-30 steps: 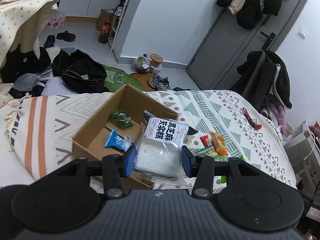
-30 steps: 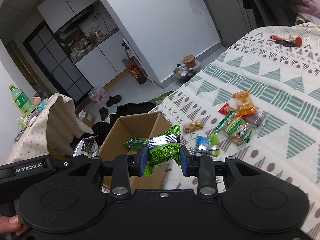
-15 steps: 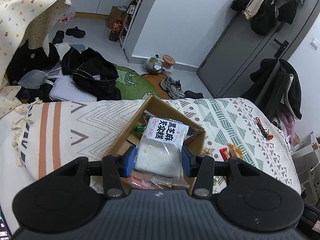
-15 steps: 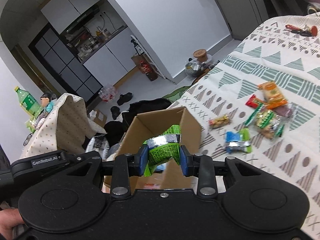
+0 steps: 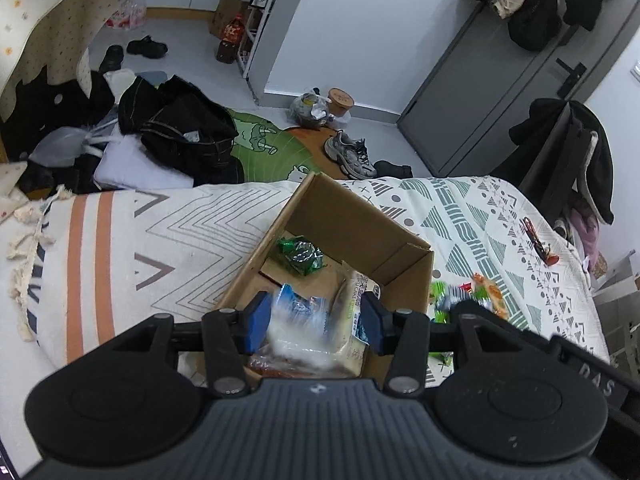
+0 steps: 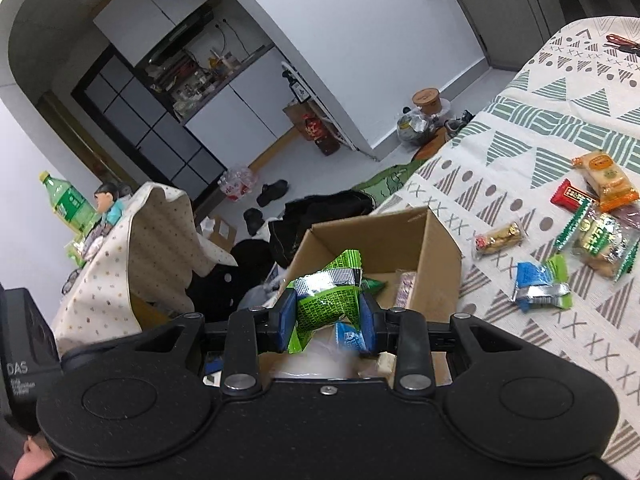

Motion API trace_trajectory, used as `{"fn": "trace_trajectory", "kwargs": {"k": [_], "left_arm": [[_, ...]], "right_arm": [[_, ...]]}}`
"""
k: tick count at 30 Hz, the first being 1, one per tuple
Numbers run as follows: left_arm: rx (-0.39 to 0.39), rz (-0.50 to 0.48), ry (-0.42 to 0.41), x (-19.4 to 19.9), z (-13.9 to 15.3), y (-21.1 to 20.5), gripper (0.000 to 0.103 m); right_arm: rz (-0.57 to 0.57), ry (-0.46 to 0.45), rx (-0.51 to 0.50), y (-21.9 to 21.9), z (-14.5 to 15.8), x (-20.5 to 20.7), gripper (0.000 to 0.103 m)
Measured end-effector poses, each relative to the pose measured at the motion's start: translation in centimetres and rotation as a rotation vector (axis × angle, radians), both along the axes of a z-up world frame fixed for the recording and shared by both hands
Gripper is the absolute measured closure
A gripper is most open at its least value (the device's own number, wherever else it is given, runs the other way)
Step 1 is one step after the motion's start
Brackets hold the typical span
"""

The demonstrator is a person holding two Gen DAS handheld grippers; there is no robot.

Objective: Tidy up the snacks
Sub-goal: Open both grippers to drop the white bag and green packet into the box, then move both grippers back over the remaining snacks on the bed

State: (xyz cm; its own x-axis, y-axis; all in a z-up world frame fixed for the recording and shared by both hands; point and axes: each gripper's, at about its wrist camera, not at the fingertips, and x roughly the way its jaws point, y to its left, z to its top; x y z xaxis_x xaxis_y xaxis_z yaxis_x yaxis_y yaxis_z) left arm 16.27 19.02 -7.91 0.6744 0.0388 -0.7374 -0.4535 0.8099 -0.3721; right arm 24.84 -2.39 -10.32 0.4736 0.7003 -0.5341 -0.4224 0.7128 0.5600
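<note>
Left gripper [image 5: 314, 322]: pads spread wide above the cardboard box [image 5: 356, 224] — blurred white packet [image 5: 298, 334] loose between them, touching neither.
Right gripper [image 6: 329, 322]: clamped on a green snack pack [image 6: 326, 296], held over the box's near edge.
Loose snacks [image 6: 592, 216]: scattered on the patterned bedspread [image 6: 560, 112], right of the box.
Change: half a second ago, white packet gripped by the left pads — now released.
Writing: "DAS" on each gripper body; "CAKE" on a packet [image 5: 352, 300] in the box.
</note>
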Motion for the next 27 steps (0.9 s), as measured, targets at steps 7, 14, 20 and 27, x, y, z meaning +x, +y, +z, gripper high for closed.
{"fn": "trace_trajectory", "kwargs": {"k": [7, 14, 20, 27], "left_arm": [[0.015, 0.02, 0.021, -0.6, 0.8, -0.7, 0.046], [0.039, 0.046, 0.033, -1.4, 1.8, -2.2, 0.027], [0.029, -0.005, 0.01, -1.6, 3.1, -4.3, 0.016], [0.065, -0.039, -0.014, -1.9, 4.7, -7.7, 0.007]], "right_arm": [[-0.003, 0.001, -0.003, -0.9, -0.2, 0.0, 0.06], [-0.041, -0.018, -0.024, -3.6, 1.3, -0.9, 0.046], [-0.077, -0.039, -0.052, -6.3, 2.8, -1.7, 0.035], [-0.145, -0.087, -0.091, -10.6, 4.9, -2.7, 0.019]]}}
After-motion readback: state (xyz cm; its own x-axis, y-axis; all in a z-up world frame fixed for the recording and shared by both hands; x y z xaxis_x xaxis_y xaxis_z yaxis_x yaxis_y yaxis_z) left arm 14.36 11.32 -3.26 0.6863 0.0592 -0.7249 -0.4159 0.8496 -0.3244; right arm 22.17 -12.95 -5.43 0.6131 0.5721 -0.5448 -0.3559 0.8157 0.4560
